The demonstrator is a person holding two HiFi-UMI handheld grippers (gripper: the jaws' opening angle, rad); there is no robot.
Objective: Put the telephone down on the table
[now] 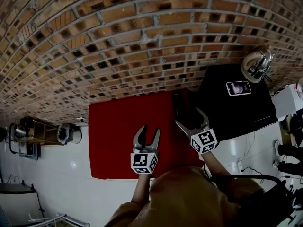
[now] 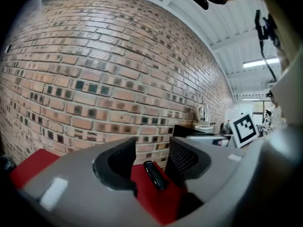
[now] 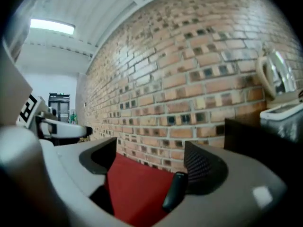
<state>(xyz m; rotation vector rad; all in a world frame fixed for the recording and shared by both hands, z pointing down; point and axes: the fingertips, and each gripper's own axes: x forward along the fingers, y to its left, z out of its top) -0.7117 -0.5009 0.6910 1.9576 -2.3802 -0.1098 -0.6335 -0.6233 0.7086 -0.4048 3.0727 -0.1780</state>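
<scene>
The left gripper hovers over the red bench with its jaws spread and nothing between the pads. The telephone lies flat on the bench at about one o'clock from it, near the bench's two-o'clock corner. It sits close to the brick wall and beside a black box with a kettle at its far corner.

The right gripper is also spread wide, and the handset lies just past its tips at about eleven o'clock, gripped by neither pad.

The handset looks slim, rigid and light, with a smooth dark shell that could slip. The best hold is probably across its narrow middle, with the pads on the long sides. It already seems to be set down.
</scene>
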